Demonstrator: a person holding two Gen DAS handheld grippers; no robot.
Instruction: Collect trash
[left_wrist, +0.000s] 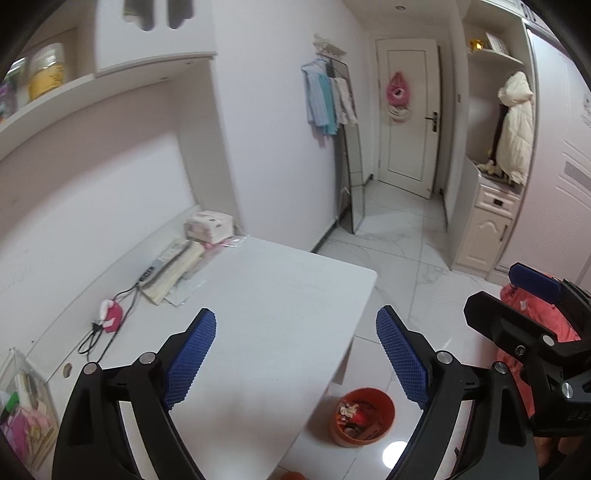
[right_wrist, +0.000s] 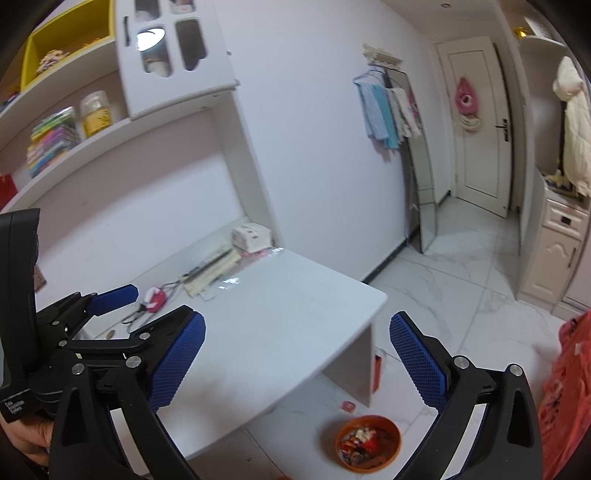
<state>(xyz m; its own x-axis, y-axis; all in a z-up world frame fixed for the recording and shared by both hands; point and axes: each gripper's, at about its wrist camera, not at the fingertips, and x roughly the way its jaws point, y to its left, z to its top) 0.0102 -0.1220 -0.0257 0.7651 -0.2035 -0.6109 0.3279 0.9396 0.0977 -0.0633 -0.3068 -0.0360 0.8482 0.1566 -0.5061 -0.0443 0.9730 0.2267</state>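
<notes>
Left wrist view: left gripper (left_wrist: 295, 354) held above the white desk (left_wrist: 280, 295), jaws spread wide, nothing between the blue pads. One orange bin (left_wrist: 364, 417) stands on the tiled floor just off the desk's near right corner, already holding mixed scraps and wrappers. No loose trash visible on the bare desk top; at the desk's far left edge lie one tissue box (left_wrist: 208, 225), one remote (left_wrist: 162, 264) on a stack of papers, and one pink-and-white charger (left_wrist: 110, 313) with a black cable. The other gripper shows at the right border, beyond the bin. Right wrist view: right gripper (right_wrist: 297, 354) also hovers over the desk's near edge, jaws apart and empty. One small reddish wrapper (right_wrist: 348, 406) lies on the floor just beside the desk's support panel, between that panel and the bin. It is too small to give a long axis; it looks roughly round. It sits below and slightly right of the gap between the right pads, so the right gripper appears the nearer one; judged next move is a drop downward past the desk edge. Count: two grippers, one bin, one stray wrapper seen.
</notes>
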